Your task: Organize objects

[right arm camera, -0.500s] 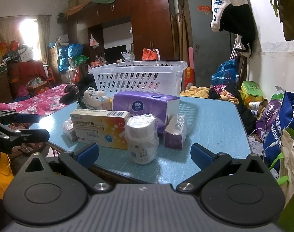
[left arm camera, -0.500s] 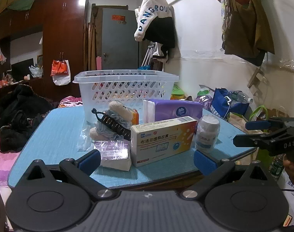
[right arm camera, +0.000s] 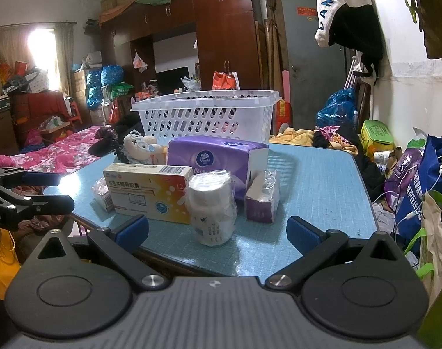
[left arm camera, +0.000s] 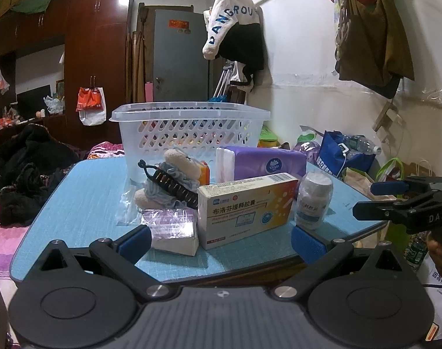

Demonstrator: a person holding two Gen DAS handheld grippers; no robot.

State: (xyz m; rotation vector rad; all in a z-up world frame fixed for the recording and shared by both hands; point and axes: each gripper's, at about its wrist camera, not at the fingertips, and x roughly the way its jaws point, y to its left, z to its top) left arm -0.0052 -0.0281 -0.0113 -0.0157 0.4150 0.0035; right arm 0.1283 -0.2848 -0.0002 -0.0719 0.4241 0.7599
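Note:
A white slotted basket (left arm camera: 191, 128) stands at the back of the blue table (left arm camera: 84, 192). In front of it lie a purple tissue pack (left arm camera: 267, 164), a medicine box (left arm camera: 247, 208), a white pill bottle (left arm camera: 312, 202), a plush toy with a black hair clip (left arm camera: 168, 183) and a small wrapped tissue packet (left arm camera: 174, 228). My left gripper (left arm camera: 221, 241) is open and empty at the table's near edge, before the medicine box. My right gripper (right arm camera: 216, 231) is open and empty, just before the pill bottle (right arm camera: 212, 208). The basket (right arm camera: 206, 115), the medicine box (right arm camera: 148, 192) and a second small packet (right arm camera: 263, 200) show there too.
The right gripper shows at the right edge of the left wrist view (left arm camera: 404, 206); the left gripper shows at the left edge of the right wrist view (right arm camera: 26, 195). Bags (right arm camera: 418, 180) crowd the floor right of the table. A bed (right arm camera: 55, 151) lies to the left.

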